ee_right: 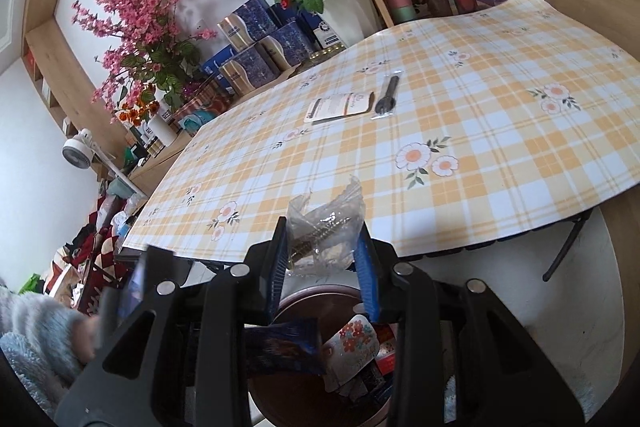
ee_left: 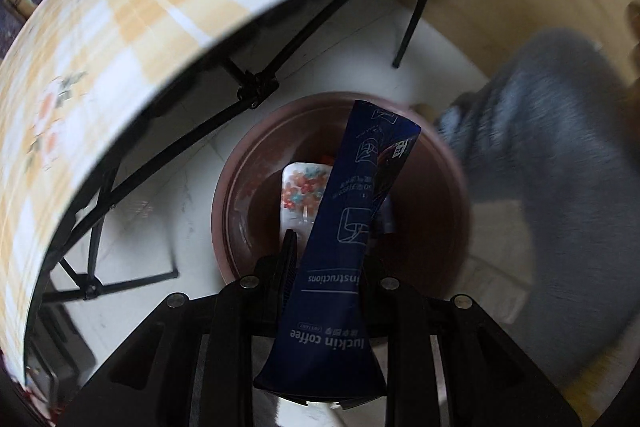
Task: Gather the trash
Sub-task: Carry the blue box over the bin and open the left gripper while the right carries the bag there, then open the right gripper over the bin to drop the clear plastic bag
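My left gripper [ee_left: 330, 251] points down, shut on a dark blue coffee sachet [ee_left: 352, 211] that hangs over the open brown bin [ee_left: 248, 147] on the floor. A flowered white wrapper [ee_left: 300, 195] lies inside the bin. My right gripper [ee_right: 322, 231] is shut on a crumpled clear plastic wrapper [ee_right: 326, 223], held just above the bin [ee_right: 320, 297] at the table's near edge. In that view the bin holds the flowered wrapper [ee_right: 354, 337] and a blue packet [ee_right: 280, 347]. On the checked tablecloth [ee_right: 480, 147] lie a white packet [ee_right: 340, 105] and a wrapped black fork [ee_right: 388, 97].
The table's edge [ee_left: 120, 27] and its black folding legs [ee_left: 256, 87] stand close to the bin on the left. A blurred grey fleece sleeve [ee_left: 560, 167] is on the right. Tins, flower pots and boxes [ee_right: 256, 43] line the shelf behind the table.
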Tool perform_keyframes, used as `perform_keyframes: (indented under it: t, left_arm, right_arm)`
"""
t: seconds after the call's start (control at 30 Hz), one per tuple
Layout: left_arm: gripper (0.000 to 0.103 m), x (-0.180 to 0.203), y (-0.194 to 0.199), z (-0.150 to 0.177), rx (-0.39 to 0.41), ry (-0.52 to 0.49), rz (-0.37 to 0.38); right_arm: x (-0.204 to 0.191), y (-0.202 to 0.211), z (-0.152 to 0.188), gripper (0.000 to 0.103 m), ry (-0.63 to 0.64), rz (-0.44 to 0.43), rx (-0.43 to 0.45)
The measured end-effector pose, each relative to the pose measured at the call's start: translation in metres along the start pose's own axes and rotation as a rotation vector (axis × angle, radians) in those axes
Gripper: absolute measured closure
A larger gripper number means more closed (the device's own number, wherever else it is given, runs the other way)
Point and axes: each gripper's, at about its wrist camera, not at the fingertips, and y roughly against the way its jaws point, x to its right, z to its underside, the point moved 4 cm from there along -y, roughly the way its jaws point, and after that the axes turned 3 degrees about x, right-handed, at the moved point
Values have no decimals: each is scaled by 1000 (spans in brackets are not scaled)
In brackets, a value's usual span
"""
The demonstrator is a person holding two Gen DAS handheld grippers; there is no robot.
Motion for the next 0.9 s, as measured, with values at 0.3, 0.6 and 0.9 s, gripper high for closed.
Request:
perform_keyframes:
  t: [0.3, 0.6, 0.9]
  left_arm:
    - [24, -32, 12, -6, 123, 151, -22]
    - [11, -94, 117, 21, 437, 406, -52]
    - [6, -106, 167, 68, 635, 464, -241]
  right_arm:
    - [1, -7, 7, 69, 1, -2, -23]
    - [-32, -28, 26, 69, 56, -20, -115]
    - [-71, -69, 77, 69, 223, 1, -263]
